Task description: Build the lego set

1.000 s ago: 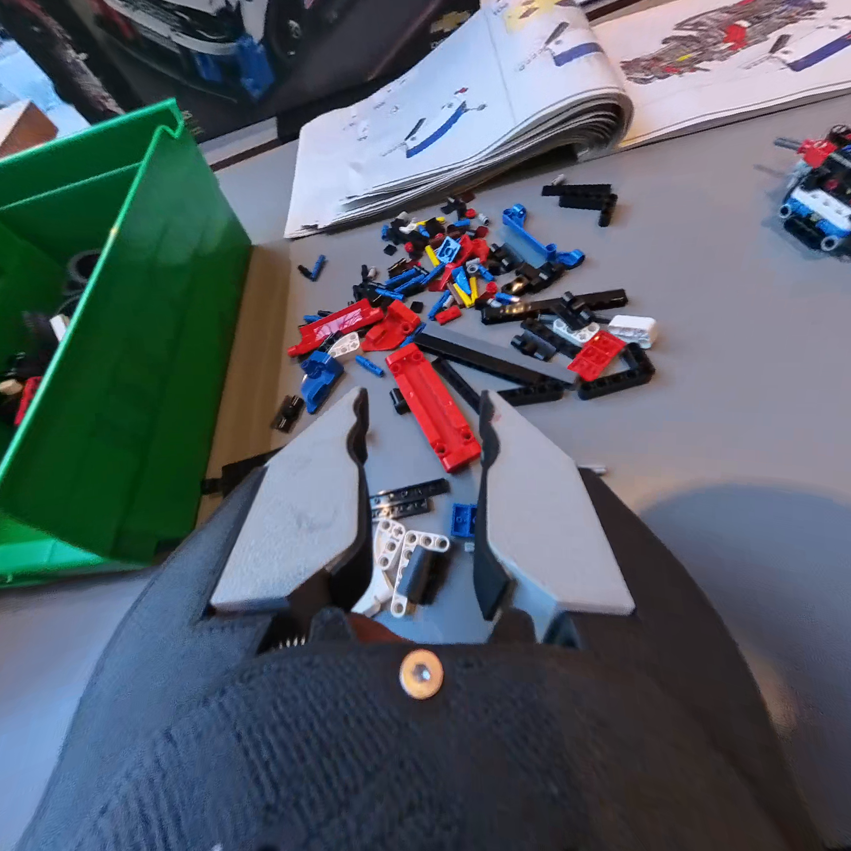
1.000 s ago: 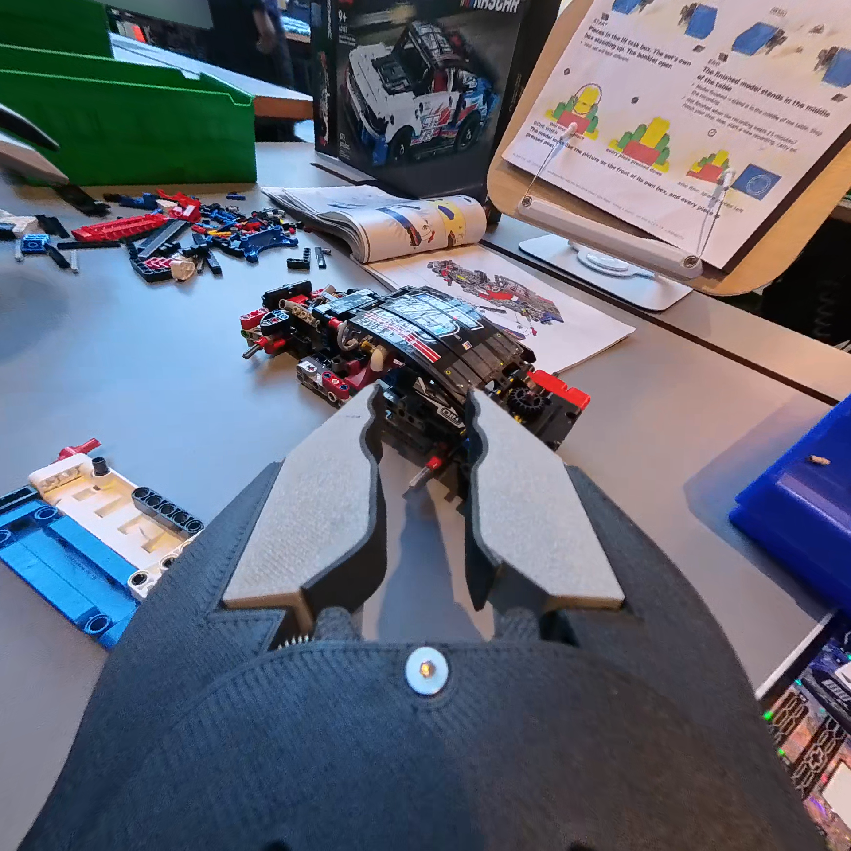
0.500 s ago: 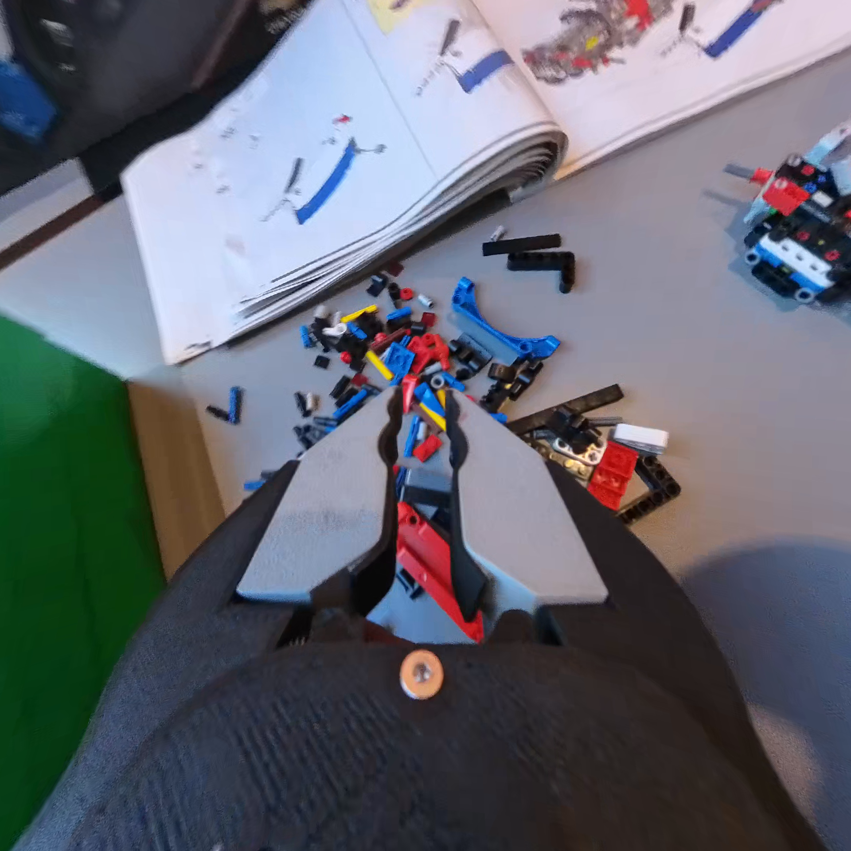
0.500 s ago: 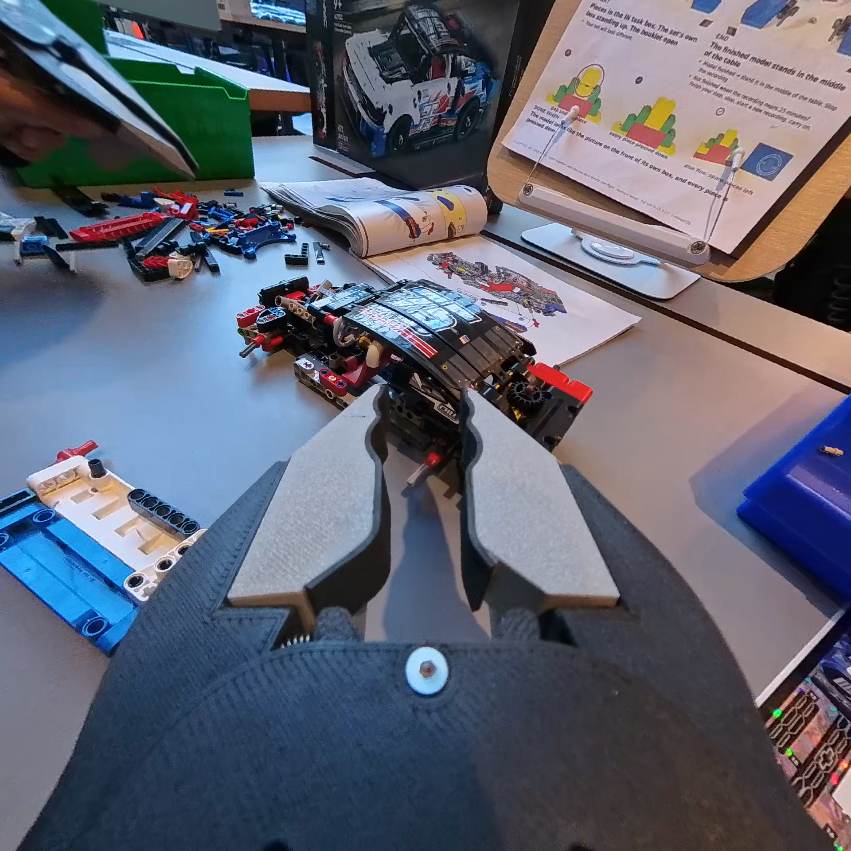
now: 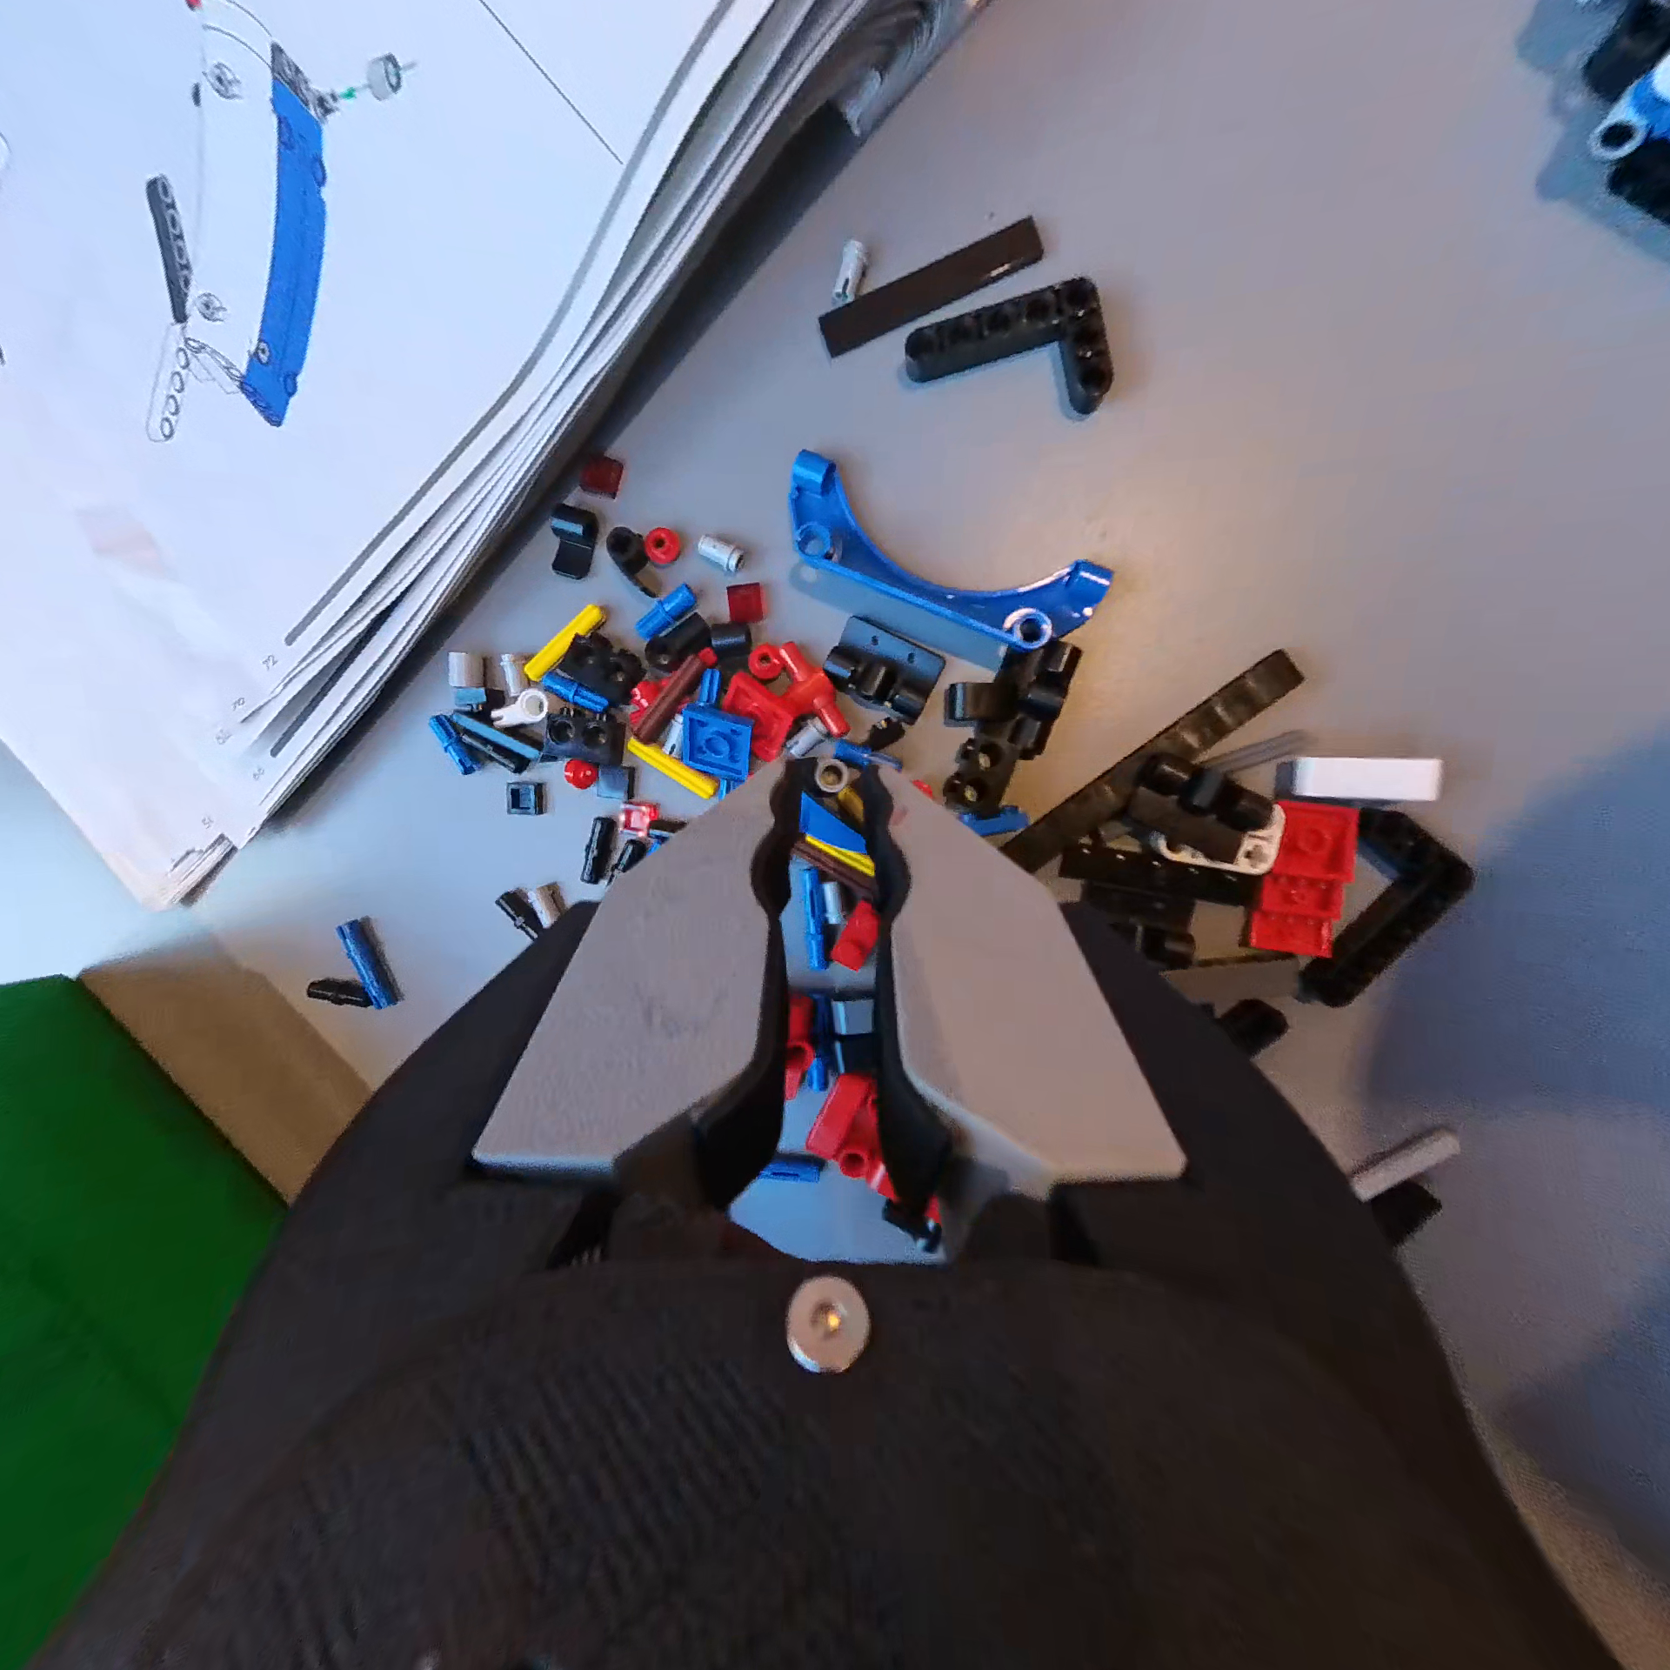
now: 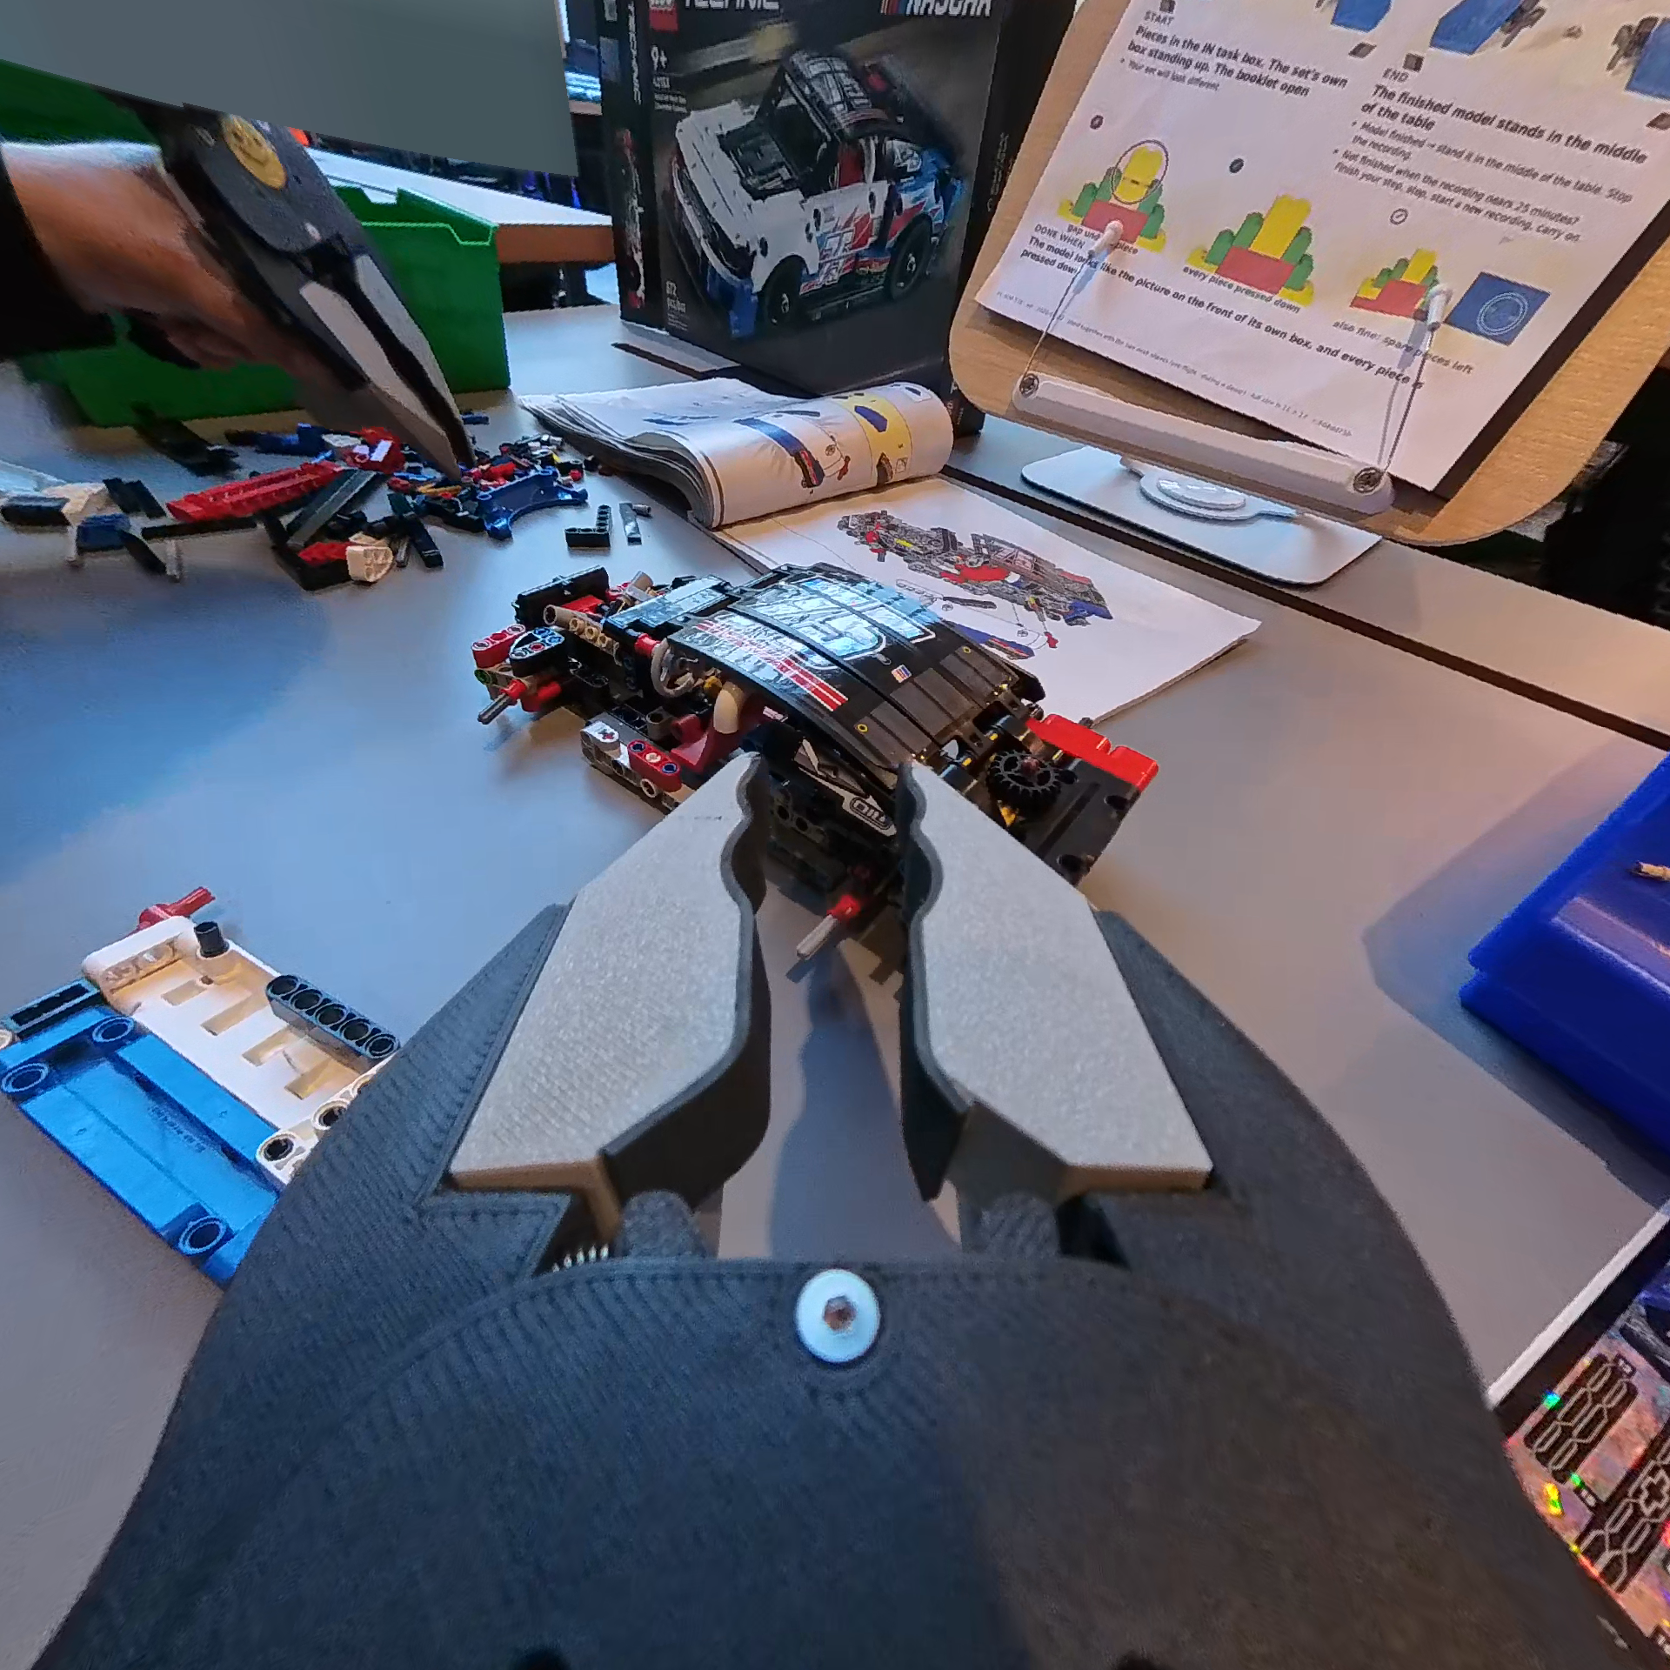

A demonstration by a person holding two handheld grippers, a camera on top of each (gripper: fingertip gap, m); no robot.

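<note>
My left gripper [image 5: 830, 779] is down in a pile of small loose lego pieces [image 5: 687, 714] on the grey table. Its jaws are nearly together, with a small grey pin [image 5: 831, 773] pinched between the tips. It also shows in the right wrist view [image 6: 456, 456], held by a hand, with its tips on the pile [image 6: 361, 506]. My right gripper [image 6: 827, 786] is open and empty, just short of the side of the partly built black car model [image 6: 813, 651]. A blue and white sub-assembly [image 6: 181, 1039] lies at front left.
An open instruction booklet [image 5: 271, 361] lies beside the pile, also in the right wrist view [image 6: 768, 443]. A green bin [image 6: 434, 271] stands at the far left. The set's box [image 6: 795, 181] and a stand with a sheet [image 6: 1265, 226] are behind. A blue box [image 6: 1581, 976] sits at the right. About 40 cm separates my left fingertips from my right.
My left gripper has moved forward and down over the small pieces while its jaws narrowed from wide open to nearly together. My right gripper has hardly moved.
</note>
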